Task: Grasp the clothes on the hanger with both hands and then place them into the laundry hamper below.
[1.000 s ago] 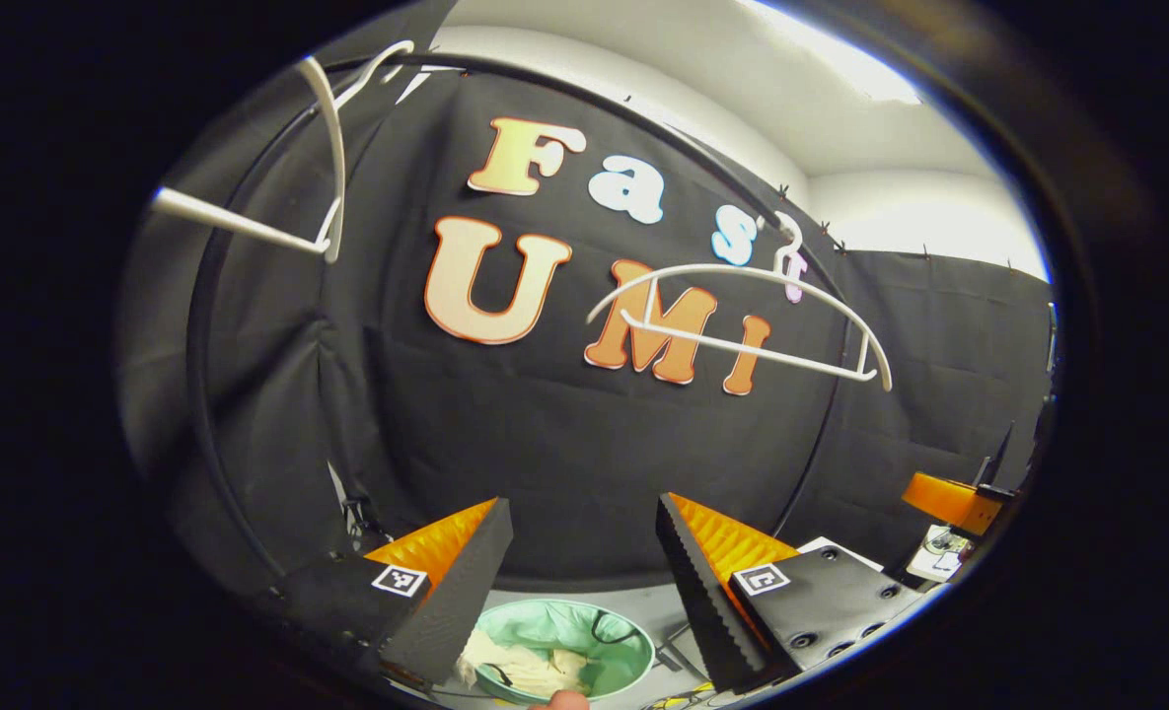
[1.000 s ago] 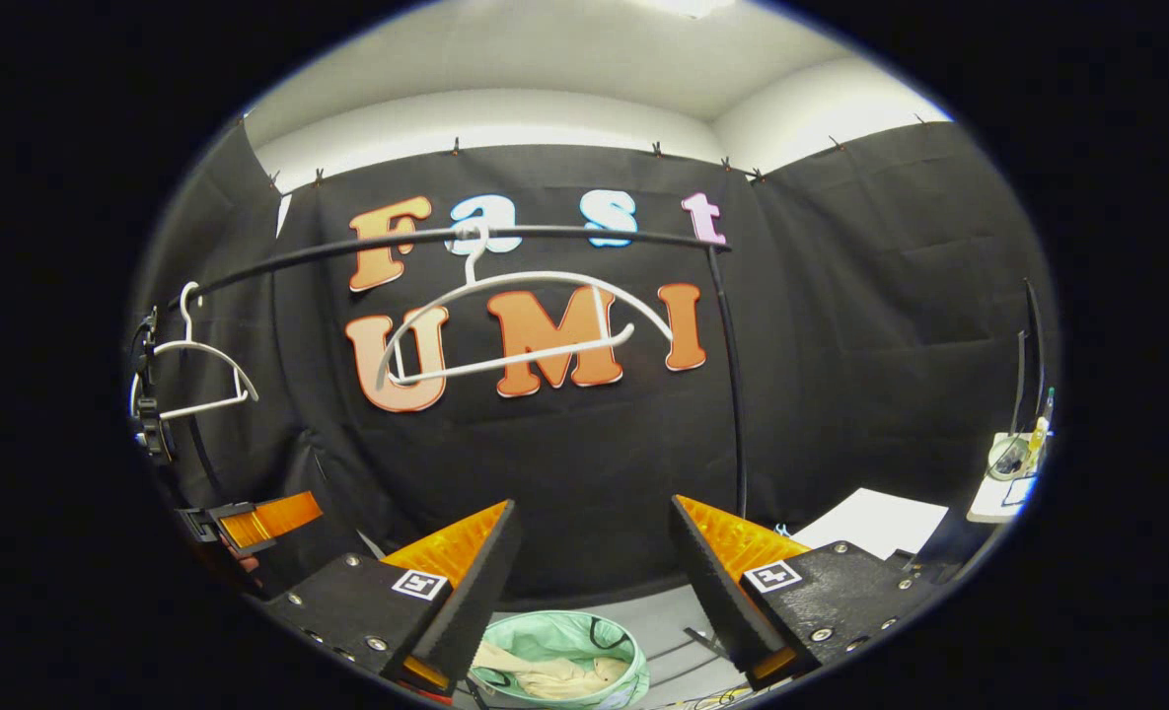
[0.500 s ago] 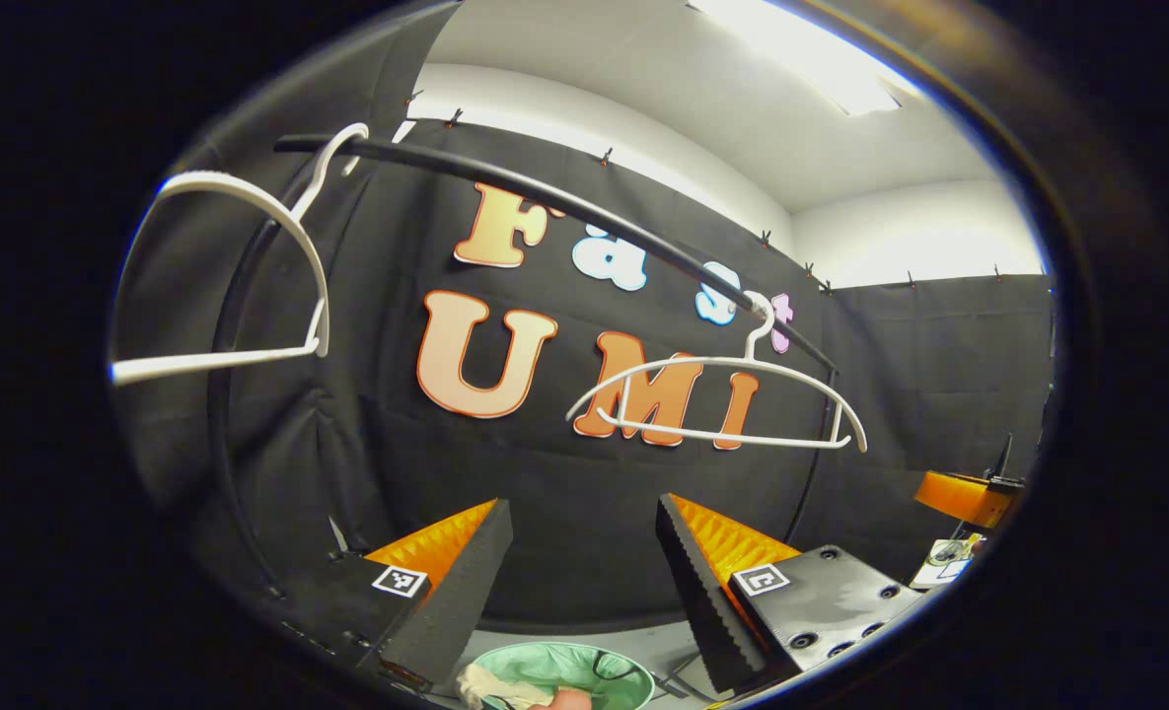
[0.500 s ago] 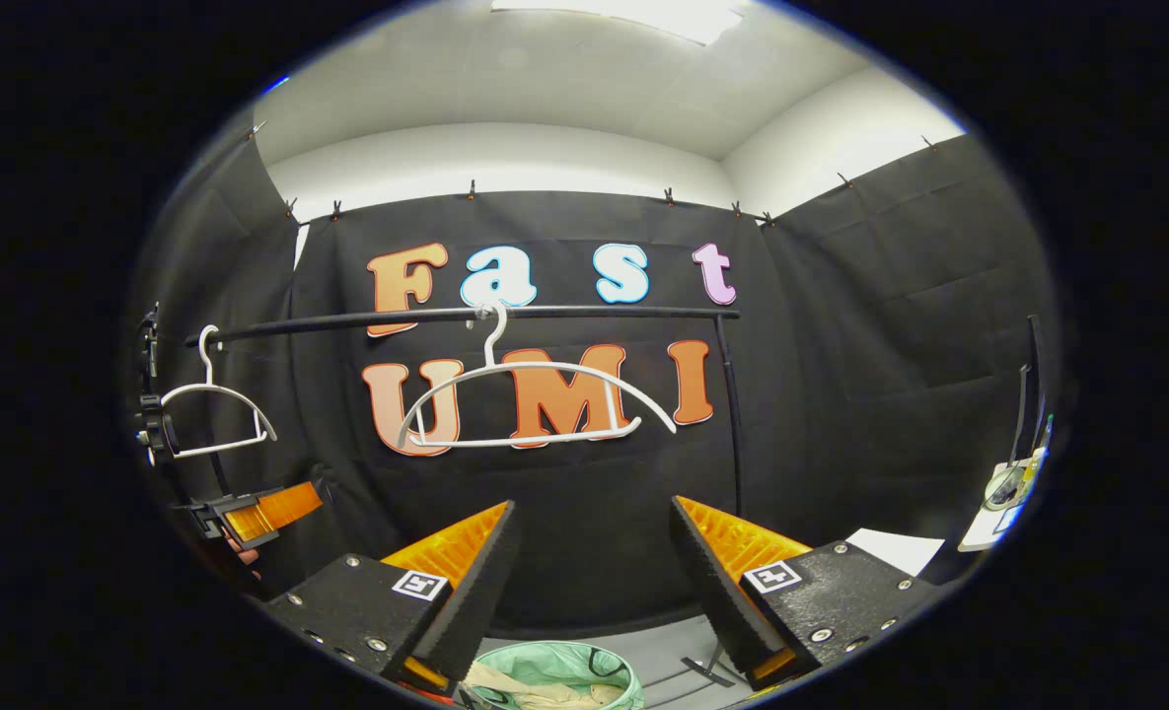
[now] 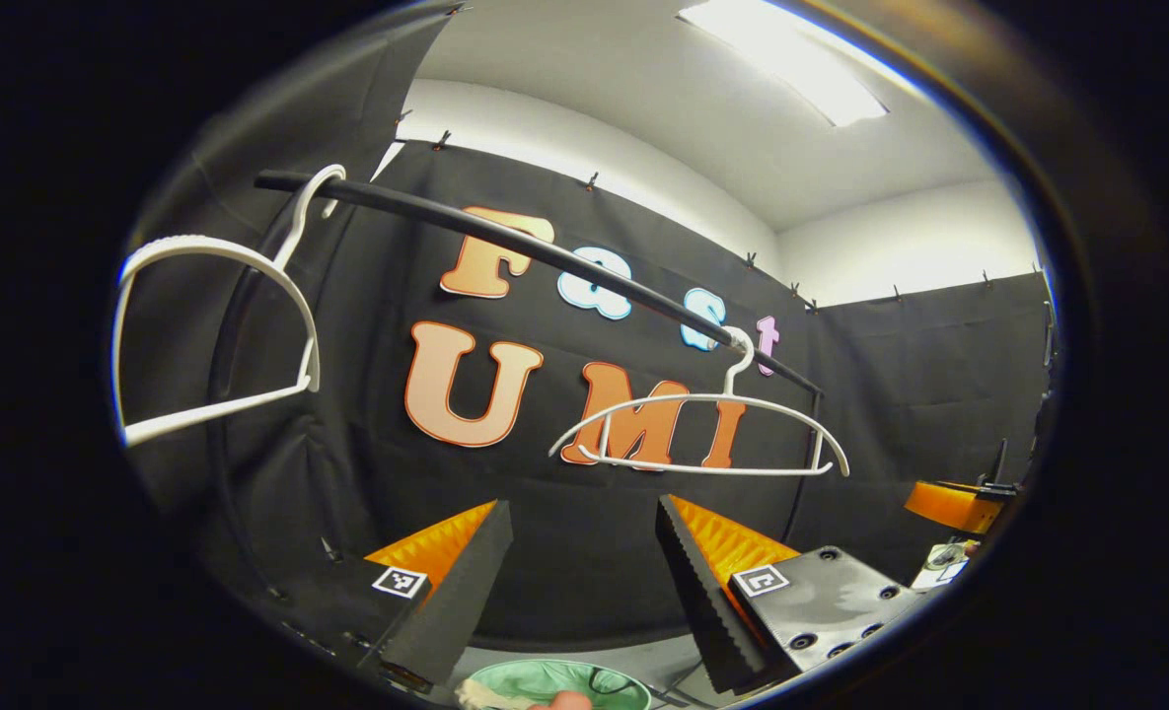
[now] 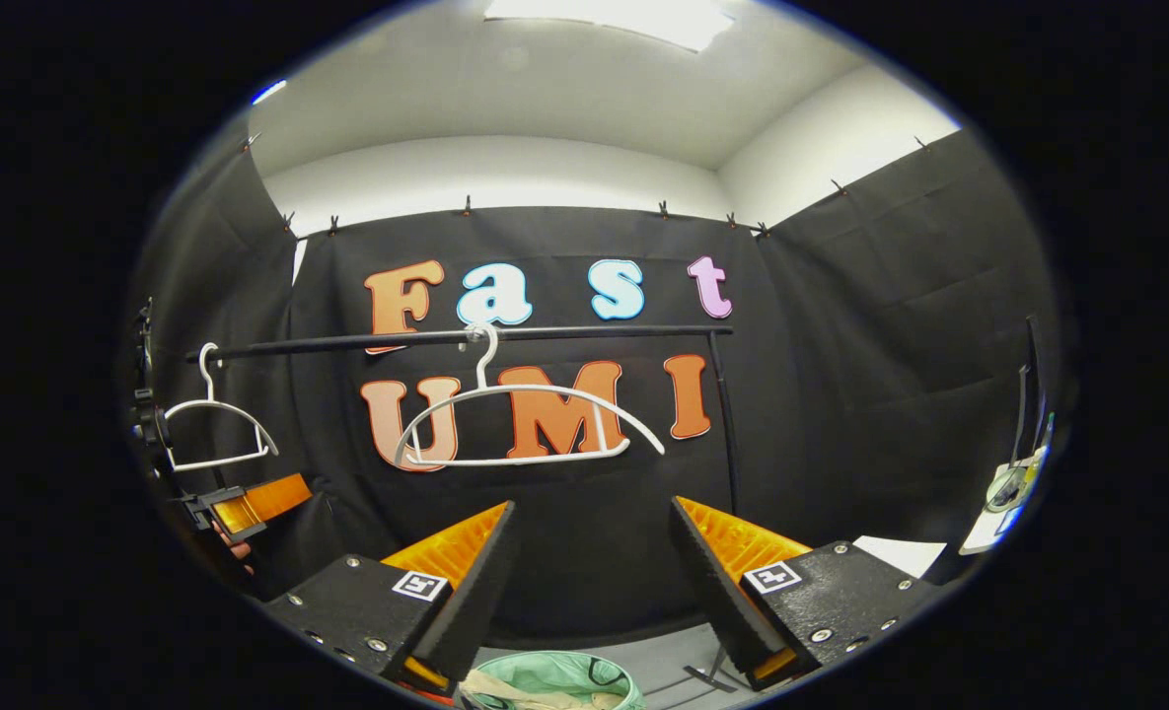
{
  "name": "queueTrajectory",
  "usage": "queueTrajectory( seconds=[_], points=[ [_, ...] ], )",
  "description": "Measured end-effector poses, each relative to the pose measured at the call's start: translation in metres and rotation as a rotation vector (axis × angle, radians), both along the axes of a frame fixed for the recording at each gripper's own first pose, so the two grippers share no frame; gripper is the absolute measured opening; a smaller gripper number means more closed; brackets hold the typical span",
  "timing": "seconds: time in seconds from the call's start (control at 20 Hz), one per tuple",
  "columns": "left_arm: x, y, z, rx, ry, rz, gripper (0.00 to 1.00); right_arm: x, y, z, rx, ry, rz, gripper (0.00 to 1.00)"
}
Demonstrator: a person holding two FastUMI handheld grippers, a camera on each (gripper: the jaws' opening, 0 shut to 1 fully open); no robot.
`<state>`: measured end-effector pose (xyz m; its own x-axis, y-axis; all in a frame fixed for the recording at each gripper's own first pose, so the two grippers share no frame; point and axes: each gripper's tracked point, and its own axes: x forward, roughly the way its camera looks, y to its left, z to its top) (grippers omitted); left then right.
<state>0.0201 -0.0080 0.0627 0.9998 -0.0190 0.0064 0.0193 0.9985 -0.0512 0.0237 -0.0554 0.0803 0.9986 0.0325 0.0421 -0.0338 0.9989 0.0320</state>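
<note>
Ahead of me the rail point(image 6: 456, 338) runs level across the booth in the right gripper view; in the left gripper view it point(image 5: 545, 261) slants down from ten o'clock toward three. Two bare white hangers hook over it. The middle hanger point(image 6: 520, 419) hangs at the centre of the right gripper view, and at about four o'clock from centre in the left gripper view point(image 5: 697, 434). The end hanger point(image 5: 214, 335) sits at nine o'clock in the left gripper view, and small at nine o'clock in the right gripper view point(image 6: 214, 424).

At six o'clock, low between my fingers, is the green hamper point(image 6: 554, 685), with the pale clothes point(image 6: 510, 692) lying inside it; the left gripper view catches its rim point(image 5: 545, 680) and a scrap of cloth point(image 5: 480, 698).

My left gripper point(image 5: 574, 582) is spread wide and holds nothing. My right gripper point(image 6: 589, 582) is likewise spread and empty. The right gripper view also shows my left gripper at eight o'clock point(image 6: 249, 503), under the end hanger.
</note>
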Motion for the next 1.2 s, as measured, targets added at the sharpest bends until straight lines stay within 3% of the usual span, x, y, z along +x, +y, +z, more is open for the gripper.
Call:
queueTrajectory(
  seconds=[0.85, 0.9, 1.2],
  points=[
    [-0.007, 0.013, -0.003, 0.010, 0.009, 0.029, 0.97, -0.005, 0.005, 0.003, -0.029, -0.018, 0.008, 0.94],
    [-0.007, 0.013, -0.003, 0.009, 0.011, 0.031, 1.00, -0.005, 0.005, 0.001, -0.031, -0.015, 0.008, 0.94],
    [-0.010, 0.018, -0.007, 0.009, 0.020, 0.035, 0.97, -0.003, 0.010, -0.007, -0.031, 0.009, 0.014, 0.94]
  ],
)
